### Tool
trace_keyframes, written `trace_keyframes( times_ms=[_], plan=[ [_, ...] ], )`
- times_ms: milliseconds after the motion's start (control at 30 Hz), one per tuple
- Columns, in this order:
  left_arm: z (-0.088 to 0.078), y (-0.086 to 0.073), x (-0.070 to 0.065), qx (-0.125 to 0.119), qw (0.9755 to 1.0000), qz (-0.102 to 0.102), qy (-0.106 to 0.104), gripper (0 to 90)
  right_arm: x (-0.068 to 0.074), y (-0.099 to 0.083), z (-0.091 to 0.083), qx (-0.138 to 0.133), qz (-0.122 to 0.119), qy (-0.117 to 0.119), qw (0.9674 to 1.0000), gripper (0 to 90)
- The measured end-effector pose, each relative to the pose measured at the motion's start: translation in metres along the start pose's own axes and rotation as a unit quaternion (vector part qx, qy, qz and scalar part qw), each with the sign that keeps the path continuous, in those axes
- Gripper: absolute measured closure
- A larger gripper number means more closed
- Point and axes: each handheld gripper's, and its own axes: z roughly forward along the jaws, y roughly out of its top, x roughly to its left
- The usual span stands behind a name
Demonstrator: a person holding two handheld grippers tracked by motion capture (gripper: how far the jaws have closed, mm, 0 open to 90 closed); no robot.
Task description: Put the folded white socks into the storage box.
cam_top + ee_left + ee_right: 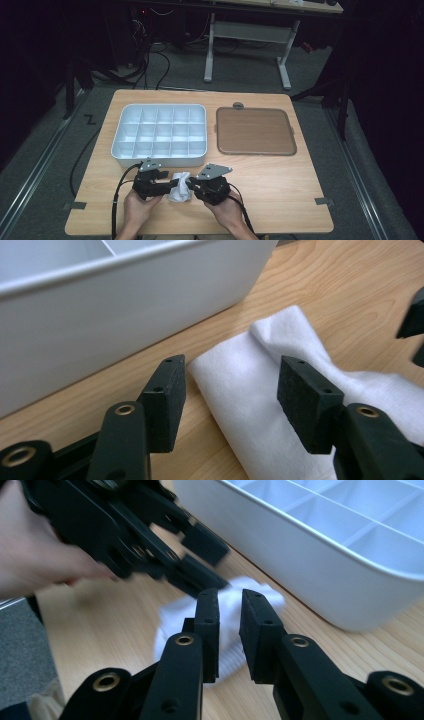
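A crumpled white cloth (179, 192) lies on the wooden table just in front of the white compartment tray (160, 160), between my two grippers. My left gripper (169, 186) is open; in the left gripper view its jaws (233, 362) straddle a folded part of the cloth (240, 385) without pressing on it. My right gripper (193, 184) faces it from the other side. In the right gripper view its jaws (230, 596) stand a narrow gap apart just above the cloth (172, 619), which shows through the gap. The left gripper (207, 562) hangs blurred beyond.
The white tray's wall (100, 315) rises close behind the cloth, and its empty compartments (350, 525) are visible. An empty brown tray (255, 131) lies at the right of it. Bare wood (290, 190) stretches to the right of my right hand.
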Motion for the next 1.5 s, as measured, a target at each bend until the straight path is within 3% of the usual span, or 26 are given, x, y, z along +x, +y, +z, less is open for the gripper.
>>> trace_keyframes(
  times_ms=[267, 700, 1067, 1200, 1500],
  plan=[
    [0.002, -0.01, 0.001, -0.001, 0.9999, -0.009, 0.008, 48.5, 0.014, 0.005, 0.018, 0.024, -0.021, 0.008, 0.9995, 76.6],
    [0.0, -0.019, 0.003, -0.012, 0.9999, -0.006, 0.01, 53.8, -0.003, -0.027, 0.034, 0.07, -0.012, -0.029, 0.997, 77.1],
    [0.0, -0.024, 0.005, -0.011, 0.9999, -0.003, -0.003, 58.4, -0.007, -0.039, 0.039, 0.064, -0.004, -0.038, 0.9973, 76.9],
    [0.001, -0.023, 0.005, -0.01, 0.9999, -0.007, -0.001, 59.6, -0.01, -0.045, 0.041, 0.068, 0.006, -0.039, 0.9969, 76.5],
    [0.002, -0.021, 0.007, -0.009, 0.9999, -0.013, 0.003, 59.2, -0.011, -0.048, 0.044, 0.066, 0.0, -0.04, 0.997, 76.2]
  ],
)
